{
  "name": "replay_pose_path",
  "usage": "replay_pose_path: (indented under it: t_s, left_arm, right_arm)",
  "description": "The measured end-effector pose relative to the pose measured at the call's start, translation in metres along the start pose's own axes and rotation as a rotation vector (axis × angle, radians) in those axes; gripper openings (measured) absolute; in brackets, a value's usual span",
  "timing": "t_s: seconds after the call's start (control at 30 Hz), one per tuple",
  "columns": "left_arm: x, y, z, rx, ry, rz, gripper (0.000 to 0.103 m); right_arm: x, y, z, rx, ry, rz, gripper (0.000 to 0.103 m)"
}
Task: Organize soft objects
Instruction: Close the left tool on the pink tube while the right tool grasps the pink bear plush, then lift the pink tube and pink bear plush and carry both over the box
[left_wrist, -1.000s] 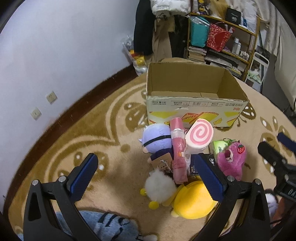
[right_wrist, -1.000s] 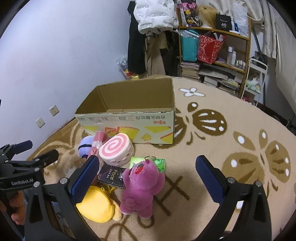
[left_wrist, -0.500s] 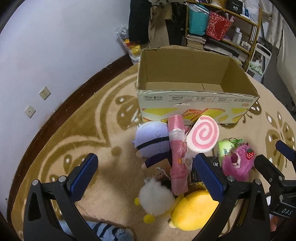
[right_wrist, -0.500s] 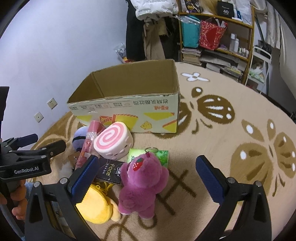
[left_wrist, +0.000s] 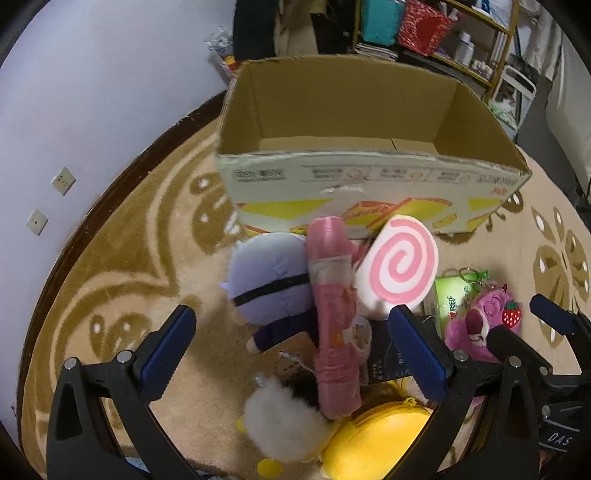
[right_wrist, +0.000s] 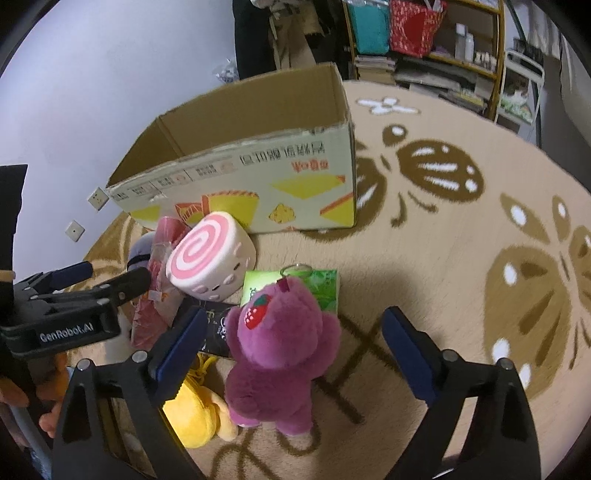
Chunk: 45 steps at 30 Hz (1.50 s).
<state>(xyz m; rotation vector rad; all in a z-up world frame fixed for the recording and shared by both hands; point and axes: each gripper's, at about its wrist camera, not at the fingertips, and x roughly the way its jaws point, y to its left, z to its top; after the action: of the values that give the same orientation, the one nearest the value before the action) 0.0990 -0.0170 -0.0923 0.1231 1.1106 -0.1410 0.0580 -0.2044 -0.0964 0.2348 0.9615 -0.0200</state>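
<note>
An open cardboard box stands empty on a patterned beige rug, its long printed side facing a heap of soft toys piled just in front of it.

The heap runs along that side of the box. A purple plush bear with a strawberry patch sits upright at the end nearest the right gripper, resting partly on a green packet. It lies straight ahead of and below this gripper, between the two blue-padded fingers but touching neither; the jaws, near their widest, are beginning to close around it with room on both sides. The bear's long axis runs head to foot, roughly along the gripper's line of sight, so the fingers straddle its narrower width.

The left gripper hangs over the other end of the heap, jaws wide and holding nothing. Between its fingers lie a lavender plush doll and a pink folded umbrella, whose long axis points from the gripper toward the box. A pink swirl cushion leans just beside the umbrella, a yellow plush and a white fluffy ball lie nearer.

The right hand looks closer to a grasp, and the box lies beyond the bear, up and to the left in the right wrist view.
</note>
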Motion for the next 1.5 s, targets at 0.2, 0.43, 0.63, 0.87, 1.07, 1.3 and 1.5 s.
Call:
replay_pose_path:
  t_s: [0.2,0.43,0.63,0.87,1.07,1.3,1.5]
  left_arm:
    - [0.014,-0.012,-0.003,0.04,0.041,-0.03,0.082]
    - [0.018,-0.014,-0.007,0.029,0.059,-0.115,0.031]
    - [0.022,-0.011,-0.006,0.01,0.064,-0.139,0.019]
    - [0.037,-0.019,0.0,0.016,0.077,-0.116,0.019]
    - [0.032,-0.031,0.001,0.061,0.041,-0.084,0.016]
    - [0.009,-0.018,0.001,0.005,-0.009,-0.094,0.015]
    - [-0.011,-0.008,0.001,-0.031,-0.082,-0.078,0.015]
  right_arm:
    - [0.017,0.001,-0.004,-0.002,0.072,0.008,0.077]
    - [0.024,0.004,-0.007,-0.014,0.104,0.011,0.068]
    - [0.027,0.011,-0.009,-0.036,0.116,-0.013,0.068]
    - [0.031,0.015,-0.013,-0.047,0.12,-0.019,0.067]
    - [0.025,0.012,-0.009,-0.047,0.096,-0.015,0.06]
    - [0.01,0.002,-0.002,-0.006,0.043,-0.007,0.059]
    - [-0.002,-0.004,0.006,0.012,-0.016,-0.003,0.059]
